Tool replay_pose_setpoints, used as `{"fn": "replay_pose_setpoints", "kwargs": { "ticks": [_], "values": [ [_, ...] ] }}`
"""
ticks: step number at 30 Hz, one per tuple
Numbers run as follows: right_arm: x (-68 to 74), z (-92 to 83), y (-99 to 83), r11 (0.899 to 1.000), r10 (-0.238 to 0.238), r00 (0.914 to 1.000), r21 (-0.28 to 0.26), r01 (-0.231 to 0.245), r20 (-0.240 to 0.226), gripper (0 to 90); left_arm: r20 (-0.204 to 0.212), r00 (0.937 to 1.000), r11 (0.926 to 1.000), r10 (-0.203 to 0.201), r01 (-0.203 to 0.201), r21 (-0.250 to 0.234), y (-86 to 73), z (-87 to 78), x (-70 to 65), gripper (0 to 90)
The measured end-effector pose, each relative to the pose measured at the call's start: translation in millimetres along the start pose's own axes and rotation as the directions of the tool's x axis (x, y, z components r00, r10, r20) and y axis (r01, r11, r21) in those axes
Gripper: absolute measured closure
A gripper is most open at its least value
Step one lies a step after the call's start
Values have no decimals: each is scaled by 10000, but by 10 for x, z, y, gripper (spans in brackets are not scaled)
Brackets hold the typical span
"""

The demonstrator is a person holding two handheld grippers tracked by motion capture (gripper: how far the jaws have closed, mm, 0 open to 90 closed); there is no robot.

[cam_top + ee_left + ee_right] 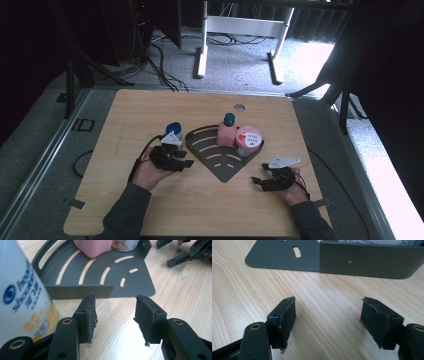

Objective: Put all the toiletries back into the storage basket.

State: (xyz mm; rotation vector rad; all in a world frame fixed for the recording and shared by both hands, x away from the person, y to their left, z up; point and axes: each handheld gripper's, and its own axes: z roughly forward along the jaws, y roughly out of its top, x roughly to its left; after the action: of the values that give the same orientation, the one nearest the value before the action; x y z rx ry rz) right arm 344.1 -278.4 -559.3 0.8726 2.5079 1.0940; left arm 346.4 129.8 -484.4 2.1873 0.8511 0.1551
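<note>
A dark slotted corner tray (223, 167) lies mid-table, holding a pink bottle with a blue cap (227, 132) and a round tub with a pink-and-white lid (248, 140). Just outside the tray's left wall stands a white bottle with a blue cap (173, 131). My left gripper (186, 158) sits in front of that bottle, open, pointing at the tray. In the left gripper view the white bottle (22, 302) stands outside the left jaw, and my left gripper (115, 302) holds nothing. My right gripper (259, 173) rests open near the tray's right corner. In the right gripper view my right gripper (328, 310) faces the tray wall (372, 262).
The wooden table (150, 110) has a round hole (239, 107) near its far edge. Beyond it lie carpeted floor, cables and a white desk frame (240, 30). The right gripper (190, 256) appears at the top right of the left gripper view.
</note>
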Motion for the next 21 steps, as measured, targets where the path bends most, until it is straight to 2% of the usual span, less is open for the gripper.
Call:
{"fn": "replay_pose_setpoints", "kwargs": {
  "ticks": [21],
  "values": [
    [0,-1,0,10000,0,10000,9,0,2,280,-667,9976,9998,-198,202,49,-127,-220,130,506]
  ]
}}
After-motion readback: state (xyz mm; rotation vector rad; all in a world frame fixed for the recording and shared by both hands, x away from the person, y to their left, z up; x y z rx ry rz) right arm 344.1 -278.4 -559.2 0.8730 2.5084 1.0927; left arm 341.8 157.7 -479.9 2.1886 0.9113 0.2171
